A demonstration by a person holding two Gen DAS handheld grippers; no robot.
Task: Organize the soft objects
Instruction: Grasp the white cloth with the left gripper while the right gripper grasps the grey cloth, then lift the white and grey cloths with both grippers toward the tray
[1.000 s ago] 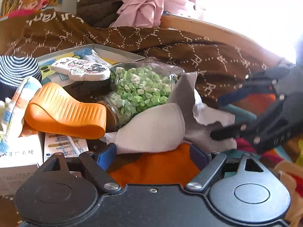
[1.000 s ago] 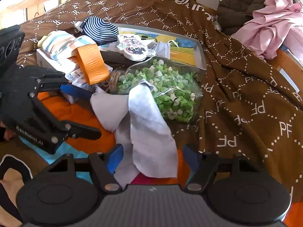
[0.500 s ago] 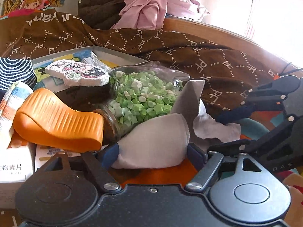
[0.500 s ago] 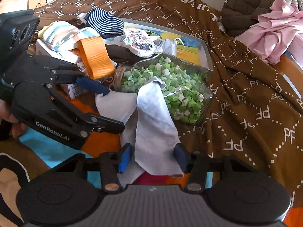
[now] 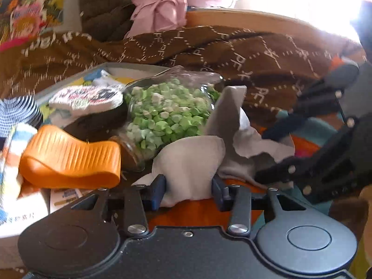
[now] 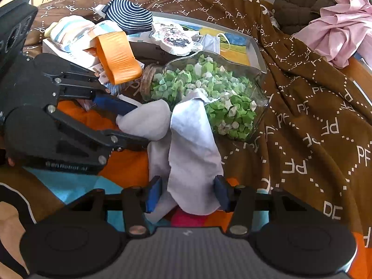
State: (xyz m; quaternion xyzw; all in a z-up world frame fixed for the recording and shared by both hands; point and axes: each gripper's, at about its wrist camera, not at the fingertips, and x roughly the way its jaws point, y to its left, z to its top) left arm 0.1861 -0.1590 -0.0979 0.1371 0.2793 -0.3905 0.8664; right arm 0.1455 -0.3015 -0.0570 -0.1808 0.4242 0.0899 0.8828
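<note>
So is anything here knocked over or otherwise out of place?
Yes: the glass jar of green paper stars lies tipped on its side on the brown blanket, and the white cloth is draped over it. No stars seem spilled.

Glass jar (image 6: 204, 97) blocks ahead — brown blanket (image 6: 313, 107) rightward lies clear.

Both wrist views look low and close across the bed, sharing the white cloth (image 5: 193, 162) (image 6: 193, 144); left's slightly blurred.
</note>
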